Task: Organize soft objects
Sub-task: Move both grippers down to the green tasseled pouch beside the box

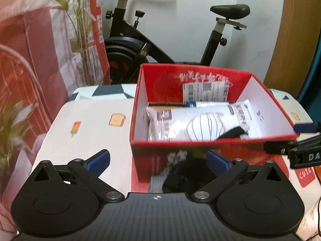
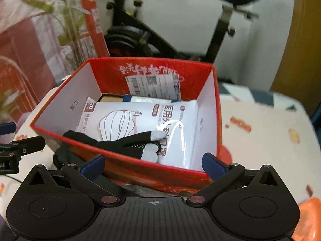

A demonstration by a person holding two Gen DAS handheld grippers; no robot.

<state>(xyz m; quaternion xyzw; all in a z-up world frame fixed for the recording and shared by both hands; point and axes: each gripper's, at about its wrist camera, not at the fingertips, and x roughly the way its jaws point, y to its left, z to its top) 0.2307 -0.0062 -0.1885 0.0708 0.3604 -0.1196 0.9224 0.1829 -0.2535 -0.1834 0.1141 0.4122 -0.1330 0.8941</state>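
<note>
My left gripper (image 1: pixel 158 160) is matte black: a ribbed central plate with a small white crosshair mark at its 12 o'clock edge, flanked by two rounded housings, each with a shallow oval recess. Angular black linkage arms run up from silver pivot screws, with triangular cut-outs at 10 and 2 o'clock, and end in blue-padded fingers (image 1: pixel 99 159). My right gripper (image 2: pixel 153 163) is built the same, with the same crosshair, silver screws and blue fingers (image 2: pixel 212 165). In the left wrist view its black side shows at 3 o'clock, with white letters "DA".
</note>
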